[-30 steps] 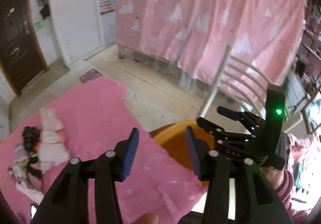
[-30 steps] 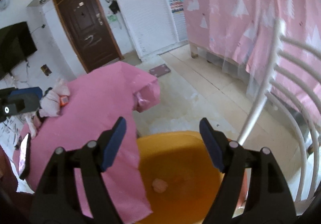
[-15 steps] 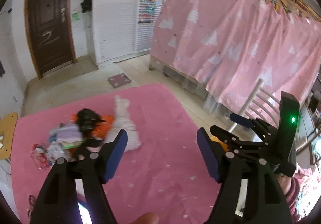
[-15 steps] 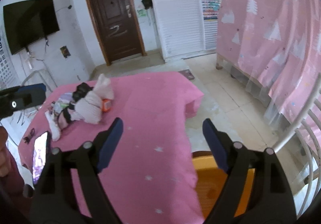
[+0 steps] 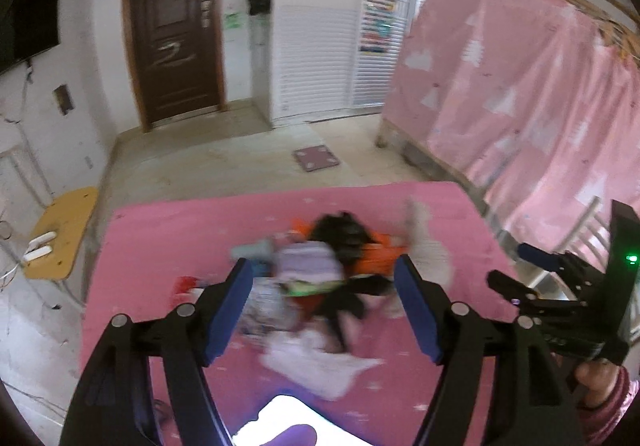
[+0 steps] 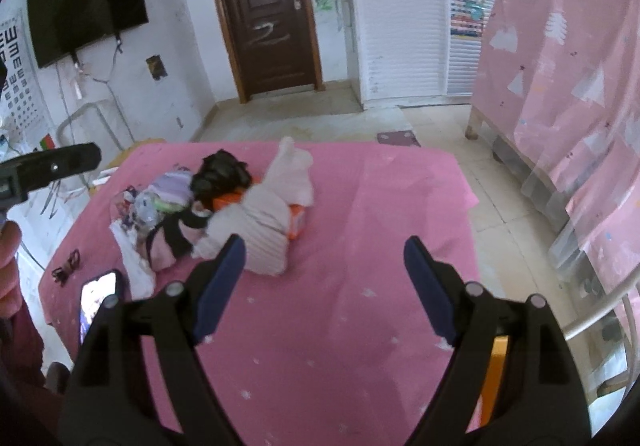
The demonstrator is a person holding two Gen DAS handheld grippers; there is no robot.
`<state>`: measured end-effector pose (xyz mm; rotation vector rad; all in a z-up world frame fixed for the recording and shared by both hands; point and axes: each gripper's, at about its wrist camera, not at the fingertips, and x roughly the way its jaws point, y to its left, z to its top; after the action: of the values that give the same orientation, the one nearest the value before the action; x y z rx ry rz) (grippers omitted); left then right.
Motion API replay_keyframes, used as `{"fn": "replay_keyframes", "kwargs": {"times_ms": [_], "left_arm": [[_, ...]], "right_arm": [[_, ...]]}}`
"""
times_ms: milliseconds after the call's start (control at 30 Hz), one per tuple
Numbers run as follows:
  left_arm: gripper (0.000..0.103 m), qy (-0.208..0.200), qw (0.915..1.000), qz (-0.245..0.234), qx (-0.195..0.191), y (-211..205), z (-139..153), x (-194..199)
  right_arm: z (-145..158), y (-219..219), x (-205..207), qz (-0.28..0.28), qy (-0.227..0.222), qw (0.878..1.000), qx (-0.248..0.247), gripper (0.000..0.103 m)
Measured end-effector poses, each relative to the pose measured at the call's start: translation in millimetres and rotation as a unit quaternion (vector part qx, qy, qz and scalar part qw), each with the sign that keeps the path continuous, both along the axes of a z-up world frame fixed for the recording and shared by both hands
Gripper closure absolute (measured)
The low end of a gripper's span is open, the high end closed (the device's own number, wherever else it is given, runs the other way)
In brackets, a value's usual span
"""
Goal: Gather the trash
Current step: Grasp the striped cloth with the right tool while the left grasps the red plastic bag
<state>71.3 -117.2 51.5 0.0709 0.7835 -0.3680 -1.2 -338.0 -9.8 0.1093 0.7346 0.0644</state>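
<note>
My left claw [image 5: 324, 300] has just been opening and now stands wide with nothing between its pads, and my right claw [image 6: 324, 286] has eased open too, wide and empty over bare pink cloth. Both hang above the pink-covered bench [image 6: 360, 238]. A lit phone [image 6: 98, 300] lies at the near left edge. Further on, the trash pile [image 6: 212, 214] sits left of middle: white bags, black scraps, an orange packet. Beyond it I see tiled floor, then the brown door [image 6: 266, 10].

Eye chart [image 6: 14, 58] on wall, large "E" rows
</note>
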Motion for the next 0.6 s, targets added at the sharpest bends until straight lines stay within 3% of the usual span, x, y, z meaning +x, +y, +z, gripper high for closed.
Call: {"fn": "replay_keyframes", "kwargs": {"times_ms": [367, 600], "left_arm": [[0.033, 0.017, 0.9974, 0.069, 0.012, 63.6, -16.9, 46.0], [0.032, 0.045, 0.9948, 0.087, 0.03, 80.1, -43.7, 62.8]], "right_arm": [[-6.5, 35.5, 36.6, 0.029, 0.019, 0.999, -0.008, 0.025], [-12.0, 50.6, 53.5, 0.04, 0.027, 0.999, -0.015, 0.025]]}}
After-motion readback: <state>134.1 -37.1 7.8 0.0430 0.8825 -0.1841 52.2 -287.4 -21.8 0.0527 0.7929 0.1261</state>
